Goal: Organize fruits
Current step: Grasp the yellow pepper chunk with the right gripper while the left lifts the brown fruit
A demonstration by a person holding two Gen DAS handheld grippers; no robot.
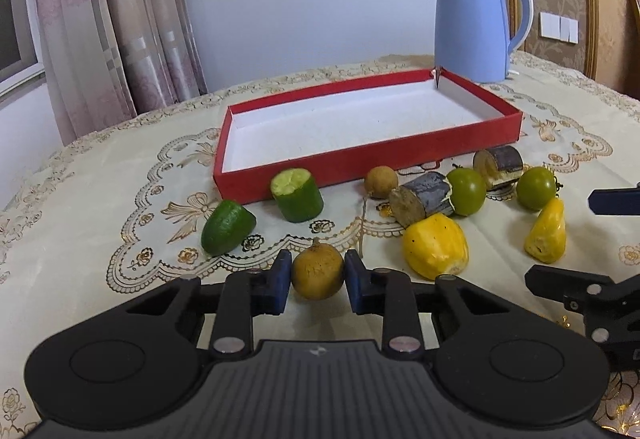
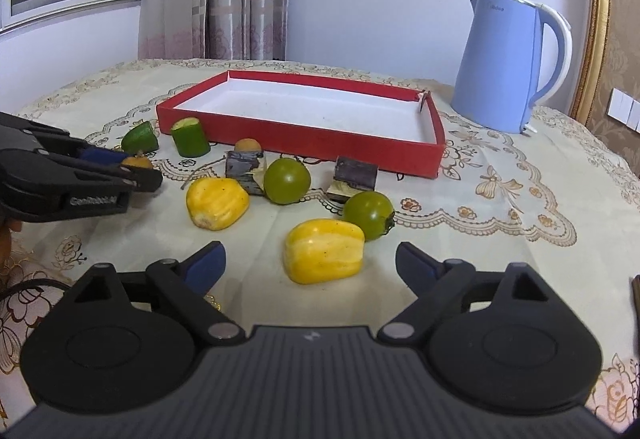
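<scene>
Nearest in the left wrist view, the left gripper [image 1: 318, 277] sits low in the frame with its blue pads pressed against both sides of a brown round fruit [image 1: 318, 271], so its jaws are narrow and clamped on that fruit. Just right of it lies a yellow fruit piece [image 1: 435, 252], and a second yellow piece [image 1: 547, 235] stands at the right edge, near parts of the other gripper. Left of centre lie a green cut end [image 1: 227, 227] and a green cut cylinder [image 1: 297, 195] with its pale face up.

Low in the right wrist view, the right gripper [image 2: 310, 265] holds its jaws wide; the nearer yellow piece lies between and just beyond the blue pads [image 2: 208, 263], with clear gaps on both sides, so nothing is gripped.

Farther back, in the middle band of the left view, a second, smaller brown round fruit [image 1: 381, 181] sits beside a dark-skinned cut log [image 1: 420, 199], which touches a green round fruit [image 1: 466, 191]. Another dark-skinned piece [image 1: 498, 165] and a second green round fruit [image 1: 536, 188] lie to the right.

Behind all the fruit rests the red tray [image 1: 360, 163] with a white inside, holding none of them. At the upper right stands a blue kettle [image 1: 472, 25] on the embroidered tablecloth [image 1: 100, 179], with pink curtains [image 1: 112, 11] at the upper left.
</scene>
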